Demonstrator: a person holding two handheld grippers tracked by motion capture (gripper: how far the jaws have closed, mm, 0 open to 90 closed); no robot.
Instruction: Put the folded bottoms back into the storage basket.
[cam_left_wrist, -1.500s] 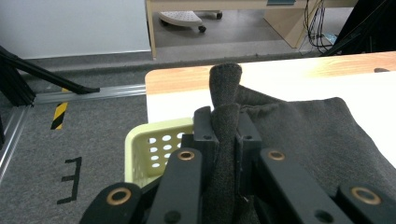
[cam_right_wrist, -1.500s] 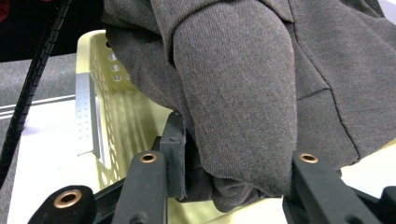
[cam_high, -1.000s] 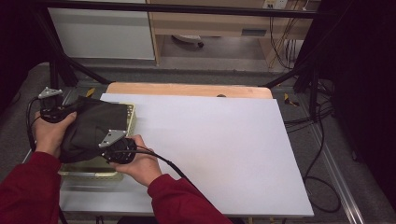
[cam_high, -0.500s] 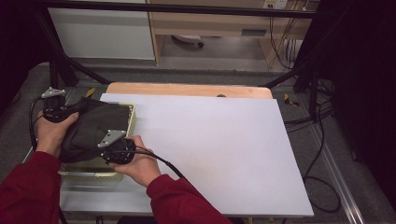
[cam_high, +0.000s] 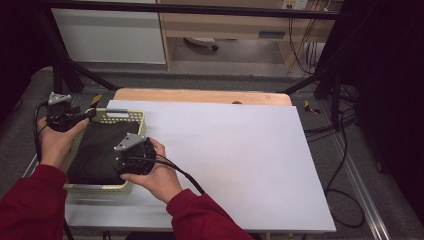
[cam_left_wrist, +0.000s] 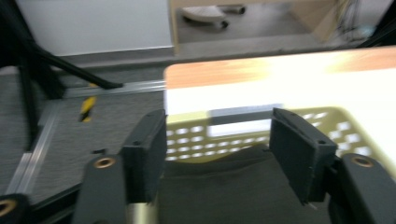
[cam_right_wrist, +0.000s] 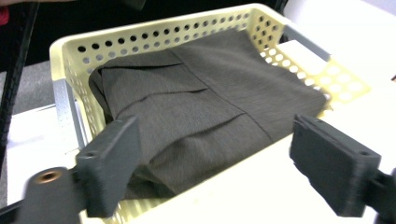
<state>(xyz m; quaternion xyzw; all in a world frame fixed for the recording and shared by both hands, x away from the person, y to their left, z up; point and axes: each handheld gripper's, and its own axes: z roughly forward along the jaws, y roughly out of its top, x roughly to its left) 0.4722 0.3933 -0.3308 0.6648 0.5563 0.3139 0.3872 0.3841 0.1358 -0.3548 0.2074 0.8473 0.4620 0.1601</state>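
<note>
In the pale yellow perforated plastic basket (cam_right_wrist: 70, 60) at the table's left edge lies my folded dark grey garment (cam_right_wrist: 205, 107), just released by both opening tongs, right tongs (cam_high: 131, 156) nearer than left tongs (cam_high: 75, 118).

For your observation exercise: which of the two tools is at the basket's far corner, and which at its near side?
The left tool is at the far left corner of the basket; the right tool hangs over its near right rim, above the folded dark cloth.
</note>
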